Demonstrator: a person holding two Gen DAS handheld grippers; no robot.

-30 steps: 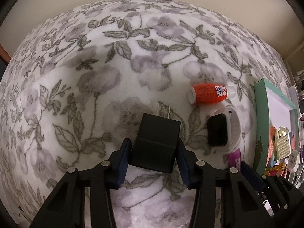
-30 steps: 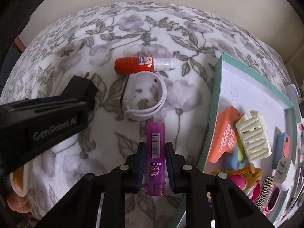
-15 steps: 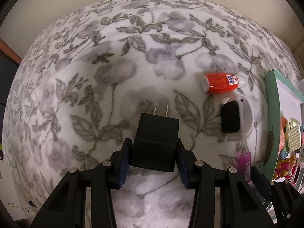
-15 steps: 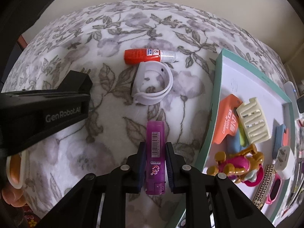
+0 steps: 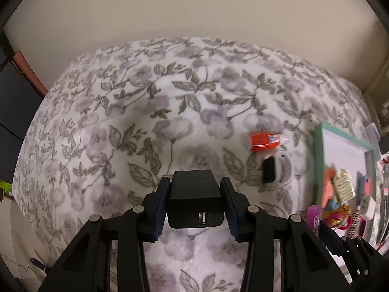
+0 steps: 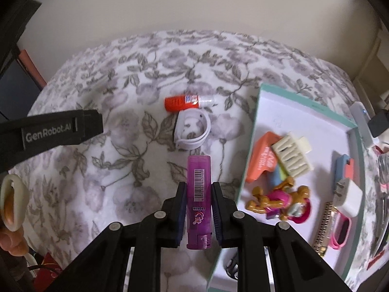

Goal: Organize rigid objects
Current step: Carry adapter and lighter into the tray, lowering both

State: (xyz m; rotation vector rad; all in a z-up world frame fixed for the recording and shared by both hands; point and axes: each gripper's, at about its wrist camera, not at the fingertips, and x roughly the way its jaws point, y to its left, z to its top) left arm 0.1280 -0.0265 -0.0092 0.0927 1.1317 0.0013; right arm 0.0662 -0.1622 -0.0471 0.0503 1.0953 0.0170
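My left gripper (image 5: 194,182) holds a black USB charger (image 5: 195,196) by its sides, lifted above the floral bedspread (image 5: 145,126); the jaws are still closing a little on it. In the right wrist view, my right gripper (image 6: 198,187) is shut on a purple lighter (image 6: 198,177), which is also lifted, just left of the green-rimmed tray (image 6: 250,150). An orange glue bottle (image 6: 182,102) and a white wristband (image 6: 192,131) lie on the spread beyond the lighter. The left gripper's body (image 6: 60,129) shows at the left of that view.
The tray holds a cream hair clip (image 6: 291,153), an orange card (image 6: 261,155), a toy figure (image 6: 279,199), a white plug (image 6: 350,194) and pink sunglasses (image 6: 340,231). A beige wall (image 5: 194,12) rises behind the bed. A hand (image 6: 11,206) shows at the lower left.
Both grippers have risen with the charger and the lighter still in them. The bedspread looks farther away and more of the wall shows. The bottle and wristband lie where they were.
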